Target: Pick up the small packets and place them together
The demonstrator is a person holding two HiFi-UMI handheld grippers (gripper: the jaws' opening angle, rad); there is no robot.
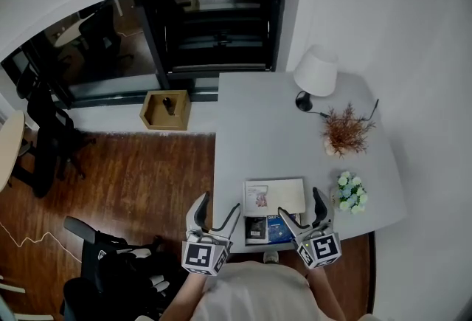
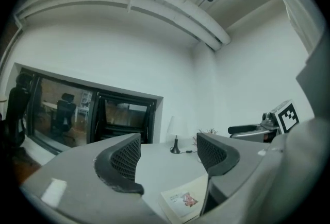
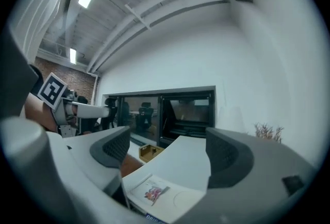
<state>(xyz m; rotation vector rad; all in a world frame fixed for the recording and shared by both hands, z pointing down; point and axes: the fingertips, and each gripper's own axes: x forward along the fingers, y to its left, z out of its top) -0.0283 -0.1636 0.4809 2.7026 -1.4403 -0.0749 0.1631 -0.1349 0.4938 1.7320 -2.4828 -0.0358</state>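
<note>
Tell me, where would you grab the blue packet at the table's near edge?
Probably its front edge, coming from the person's side. The blue packet lies flat at the rim of the table, with the black packet close on its left and the white booklet behind, so only that side looks free for the open right tool.

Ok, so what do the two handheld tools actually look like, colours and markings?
Both match: the left tool and right tool have grey curved jaws lined with black grid-textured pads, and each carries a white cube printed with black square markers. The person wears a pale top.
</note>
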